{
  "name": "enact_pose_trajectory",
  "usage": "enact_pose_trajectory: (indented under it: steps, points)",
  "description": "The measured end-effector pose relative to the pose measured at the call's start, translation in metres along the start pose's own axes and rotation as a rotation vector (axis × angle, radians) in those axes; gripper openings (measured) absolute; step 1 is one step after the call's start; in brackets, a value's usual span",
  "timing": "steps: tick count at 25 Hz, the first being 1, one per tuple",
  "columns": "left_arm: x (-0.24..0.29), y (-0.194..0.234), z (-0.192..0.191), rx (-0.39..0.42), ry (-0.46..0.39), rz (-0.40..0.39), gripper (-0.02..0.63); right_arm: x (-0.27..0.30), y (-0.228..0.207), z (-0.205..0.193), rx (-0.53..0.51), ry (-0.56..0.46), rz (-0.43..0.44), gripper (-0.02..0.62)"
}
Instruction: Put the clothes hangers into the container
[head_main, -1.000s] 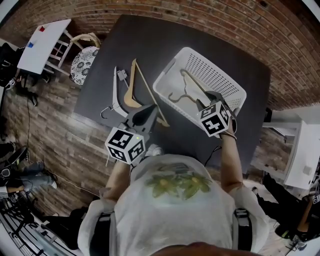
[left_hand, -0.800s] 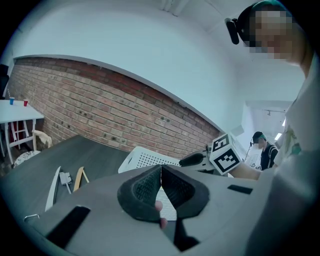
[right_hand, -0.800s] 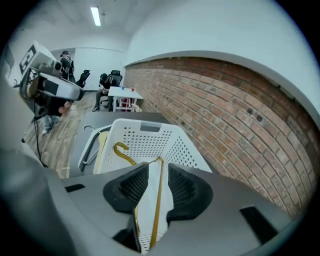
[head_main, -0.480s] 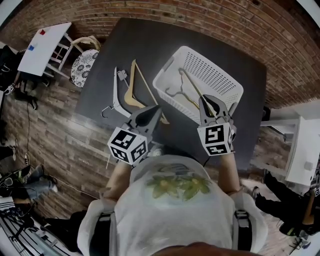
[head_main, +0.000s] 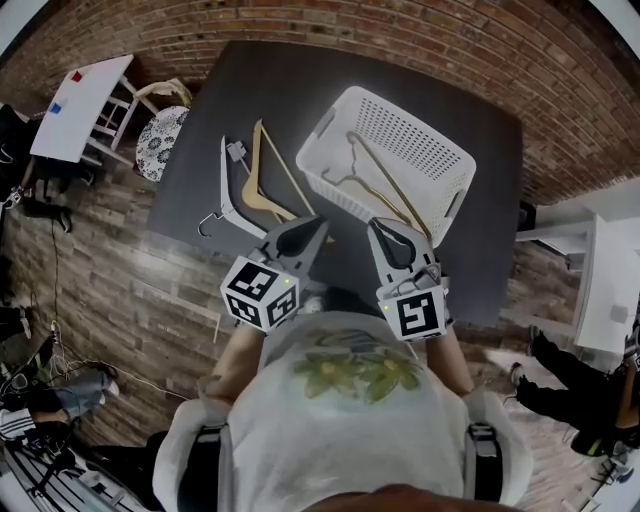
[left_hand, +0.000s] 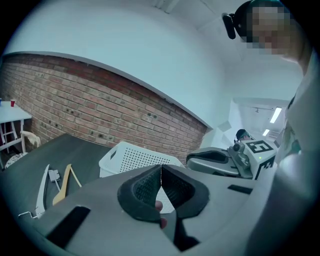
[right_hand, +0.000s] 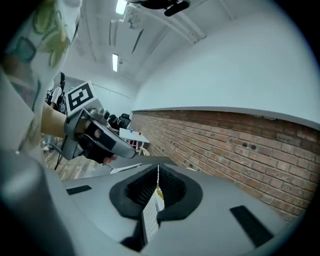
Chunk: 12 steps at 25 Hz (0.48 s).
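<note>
The dark table (head_main: 250, 90) fills the upper middle of the head view. The white perforated container (head_main: 322, 178) sits right of centre on it, probably so either arm can reach it. One slim hanger (head_main: 390, 190) lies slantwise on the container's floor, likely because its length only fits corner to corner; from this height it could be two overlapping. Left of the container, a wooden hanger (head_main: 256, 190) and a white hanger (head_main: 227, 185) lie side by side on the table, not yet loaded. At lower centre, the left tool (head_main: 318, 224) has its jaws pressed together on nothing. The right tool (head_main: 376, 226) has just been closing and is also shut and empty, which suggests a pause between pickups.
</note>
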<state>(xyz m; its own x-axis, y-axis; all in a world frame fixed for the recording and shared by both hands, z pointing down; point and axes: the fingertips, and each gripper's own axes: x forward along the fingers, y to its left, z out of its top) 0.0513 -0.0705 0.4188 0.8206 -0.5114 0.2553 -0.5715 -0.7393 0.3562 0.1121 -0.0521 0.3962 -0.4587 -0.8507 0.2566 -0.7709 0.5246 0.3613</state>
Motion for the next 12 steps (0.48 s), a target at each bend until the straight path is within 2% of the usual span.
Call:
enact_pose_trajectory:
  steps: [5,9,12]
  points:
    - [0.0,-0.01,-0.008,0.005,0.013,-0.026,0.029,-0.008,0.019,-0.012,-0.001,0.073,-0.009,0.034]
    - [-0.005,-0.017,-0.013,0.042,0.021,-0.045,0.029,-0.012,0.033,-0.01,0.02,0.071,-0.008,0.034]
    - [-0.011,-0.018,-0.014,0.025,0.013,-0.043,0.029,-0.016,0.037,-0.009,0.022,0.078,-0.03,0.034]
